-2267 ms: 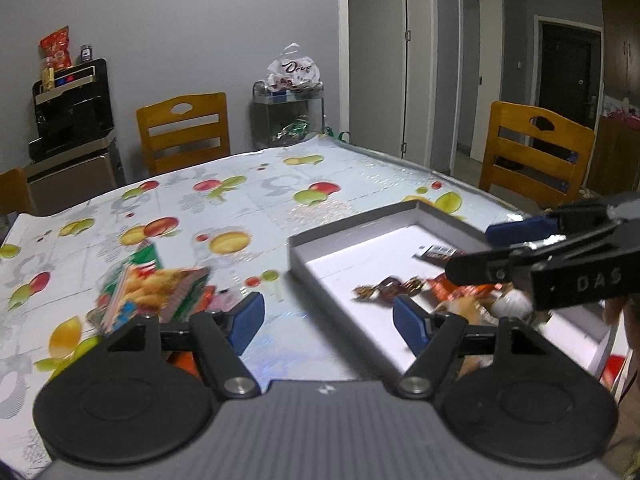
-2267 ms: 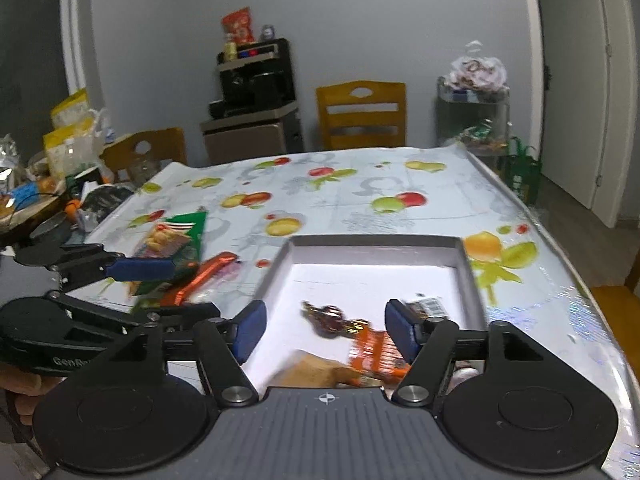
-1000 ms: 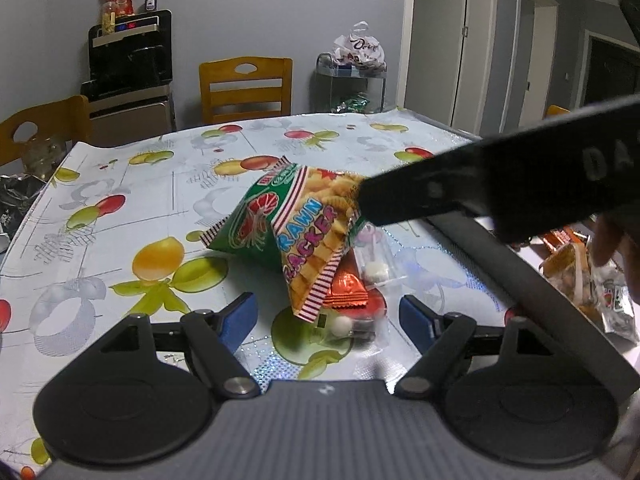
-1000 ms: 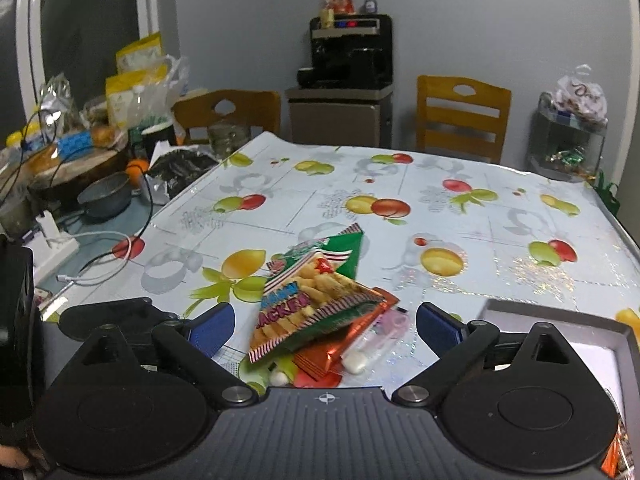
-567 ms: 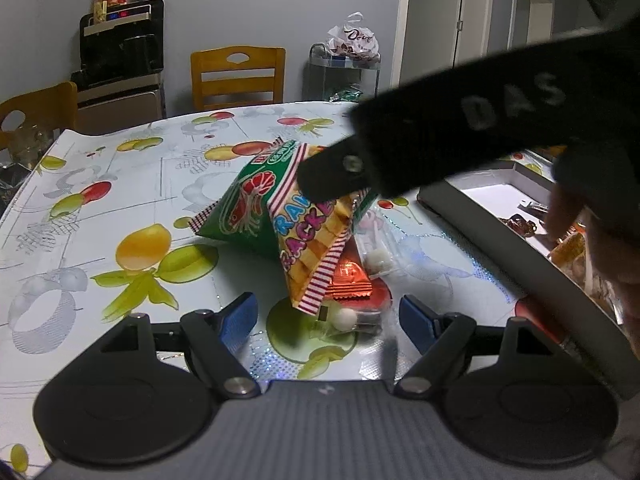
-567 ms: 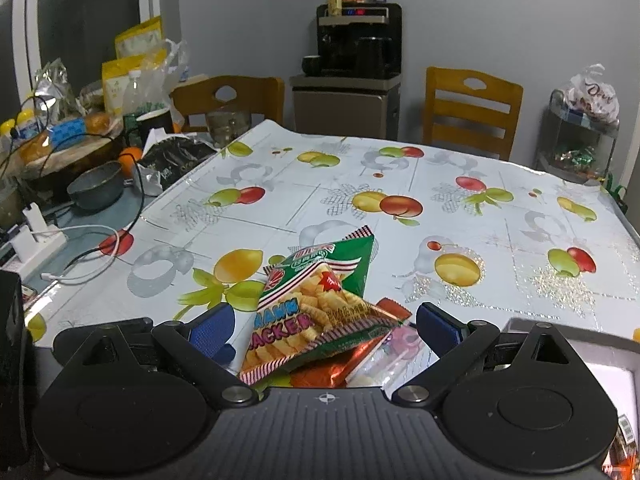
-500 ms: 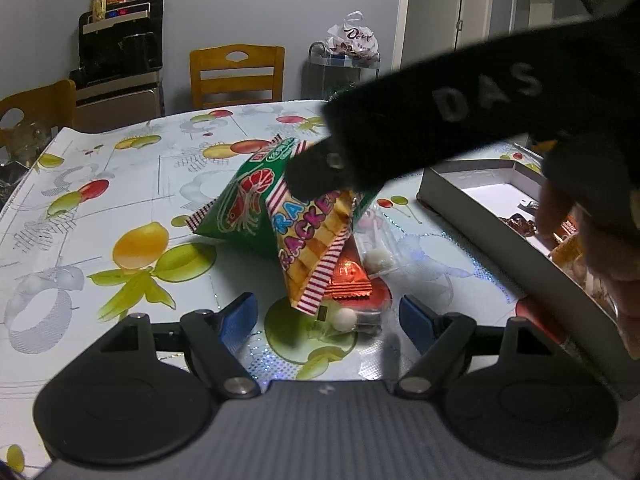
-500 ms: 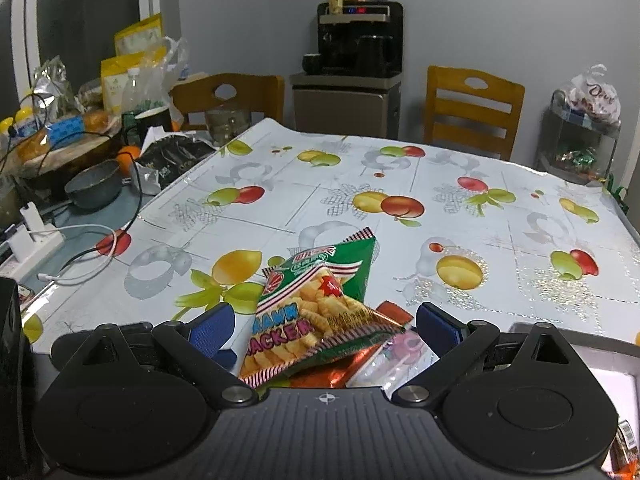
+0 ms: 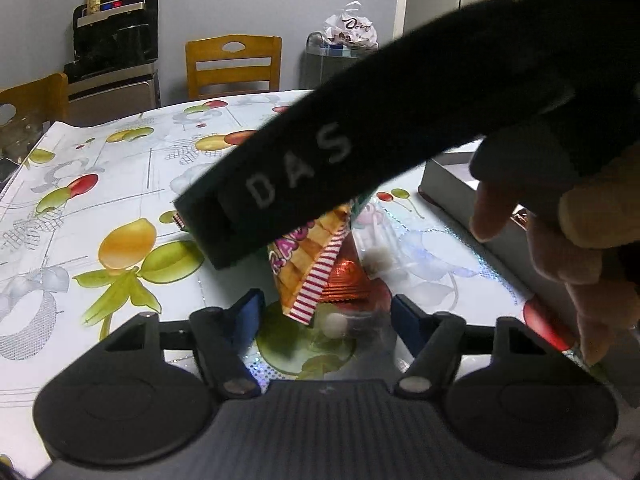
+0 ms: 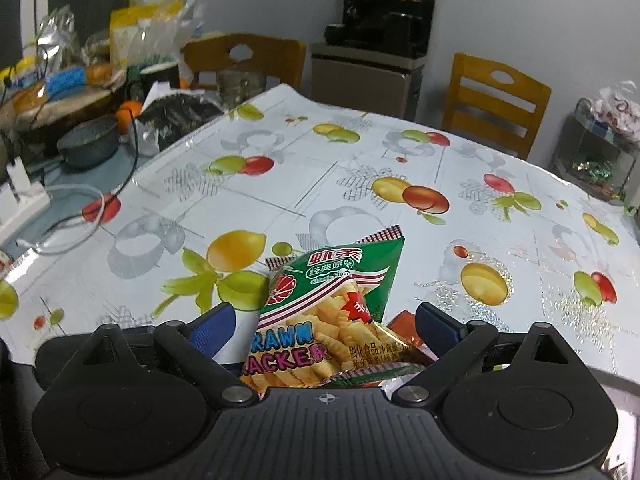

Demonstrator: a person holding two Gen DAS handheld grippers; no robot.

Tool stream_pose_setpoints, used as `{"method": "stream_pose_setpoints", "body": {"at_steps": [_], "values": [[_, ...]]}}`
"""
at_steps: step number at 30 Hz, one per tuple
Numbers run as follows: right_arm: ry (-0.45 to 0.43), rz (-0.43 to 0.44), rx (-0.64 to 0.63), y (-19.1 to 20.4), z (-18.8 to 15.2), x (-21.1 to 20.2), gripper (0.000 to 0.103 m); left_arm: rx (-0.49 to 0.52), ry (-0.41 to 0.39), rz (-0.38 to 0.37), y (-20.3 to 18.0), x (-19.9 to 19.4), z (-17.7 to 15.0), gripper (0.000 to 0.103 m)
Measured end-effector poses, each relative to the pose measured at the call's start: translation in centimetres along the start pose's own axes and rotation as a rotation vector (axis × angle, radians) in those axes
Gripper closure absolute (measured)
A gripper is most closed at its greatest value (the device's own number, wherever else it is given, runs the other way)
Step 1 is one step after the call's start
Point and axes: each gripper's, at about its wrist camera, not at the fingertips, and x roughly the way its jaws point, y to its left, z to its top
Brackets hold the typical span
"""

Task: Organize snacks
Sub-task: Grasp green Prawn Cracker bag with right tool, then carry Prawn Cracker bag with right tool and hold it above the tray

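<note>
Your left gripper [image 9: 324,314] has its jaws closing, the blue pads either side of the near end of the snack pile but not yet pressing on it: between them lie the striped bottom edge of the prawn cracker bag [image 9: 310,264], the orange foil packet [image 9: 346,280] and a clear wrapper with white candies [image 9: 340,324]. Your right gripper [image 10: 322,326] stands with its jaws spread wide, one pad on each side of the same prawn cracker bag [image 10: 332,312], clear of its sides; the bag lies flat on the fruit-print tablecloth [image 10: 280,168] with the orange foil packet [image 10: 404,326] peeking out beneath its right edge. From the left wrist view the right gripper's black body, marked DAS [image 9: 360,152], crosses over the pile and hides the upper half of the bag, and your hand [image 9: 576,240] shows at the right. Behind it sits the grey tray [image 9: 448,180], just beside the pile; its contents are probably blocked from view here. Well beyond the table stand wooden chairs [image 10: 496,100] and a black dispenser [image 10: 384,12].
</note>
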Motion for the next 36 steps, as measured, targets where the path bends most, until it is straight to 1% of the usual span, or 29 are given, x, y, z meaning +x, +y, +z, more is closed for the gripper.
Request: {"method": "stream_pose_setpoints", "body": {"at_steps": [1, 2, 3, 4, 6, 13, 17, 20, 22, 24, 27, 30, 36], "values": [[0.003, -0.001, -0.002, 0.0, 0.1, 0.2, 0.007, 0.001, -0.001, 0.003, 0.0, 0.1, 0.0, 0.039], [0.005, -0.001, -0.001, -0.1, 0.2, 0.3, 0.007, 0.003, -0.002, 0.004, -0.1, 0.1, 0.0, 0.043], [0.009, 0.001, 0.003, -0.2, 0.3, 0.5, 0.007, 0.005, -0.003, 0.005, -0.1, 0.1, 0.0, 0.05], [0.013, 0.002, 0.004, -0.2, 0.4, 0.6, 0.007, 0.006, -0.005, 0.008, -0.3, 0.0, -0.1, 0.054], [0.019, 0.0, 0.001, -0.3, 0.4, 0.9, 0.008, 0.009, -0.008, 0.012, -0.5, -0.2, -0.2, 0.069], [0.038, -0.01, -0.014, -0.3, 0.4, 1.8, 0.008, 0.005, -0.009, 0.017, 0.0, -1.0, -0.8, 0.072], [0.058, -0.012, -0.026, -0.1, 0.4, 2.5, 0.01, -0.002, -0.007, 0.026, 0.6, -1.4, -1.1, 0.073], [0.073, -0.02, -0.045, 0.1, 0.1, 3.0, 0.017, -0.011, -0.008, 0.032, 1.1, -1.9, -1.4, 0.074], [0.071, -0.016, -0.047, 0.1, -0.1, 3.2, 0.019, -0.02, -0.008, 0.037, 1.4, -2.0, -1.4, 0.074], [0.064, -0.015, -0.048, 0.1, -0.1, 3.2, 0.027, -0.021, -0.008, 0.04, 1.4, -2.1, -1.5, 0.074], [0.053, -0.011, -0.053, 0.1, -0.3, 2.9, 0.037, -0.023, -0.009, 0.043, 1.7, -2.2, -1.5, 0.074], [0.038, -0.01, -0.05, 0.1, -0.5, 2.4, 0.039, -0.026, -0.01, 0.046, 1.6, -2.3, -1.5, 0.074], [-0.014, 0.0, -0.013, -0.6, -0.4, 0.7, 0.039, -0.031, -0.011, 0.055, 1.3, -2.6, -1.6, 0.075]]}}
